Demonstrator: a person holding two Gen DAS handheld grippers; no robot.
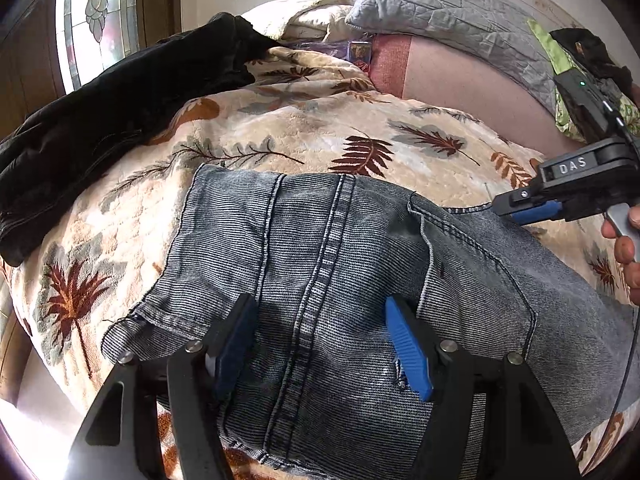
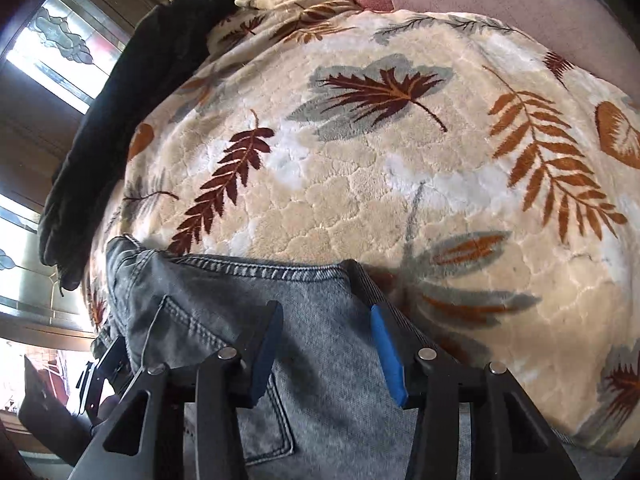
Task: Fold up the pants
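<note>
Grey-blue jeans lie spread on a leaf-patterned blanket, seams and a back pocket facing up. My left gripper stands open just above the seat of the jeans, one finger on each side of the centre seam. My right gripper is open over the jeans close to their stitched top edge, with flat denim beneath the gap. In the left wrist view the right gripper reaches in from the right, its tips at that edge, with a person's hand behind it.
A black garment lies along the blanket's left edge, also seen as the black garment. A grey quilted pillow and cream bedding sit at the back. A window is on the left. The blanket stretches beyond the jeans.
</note>
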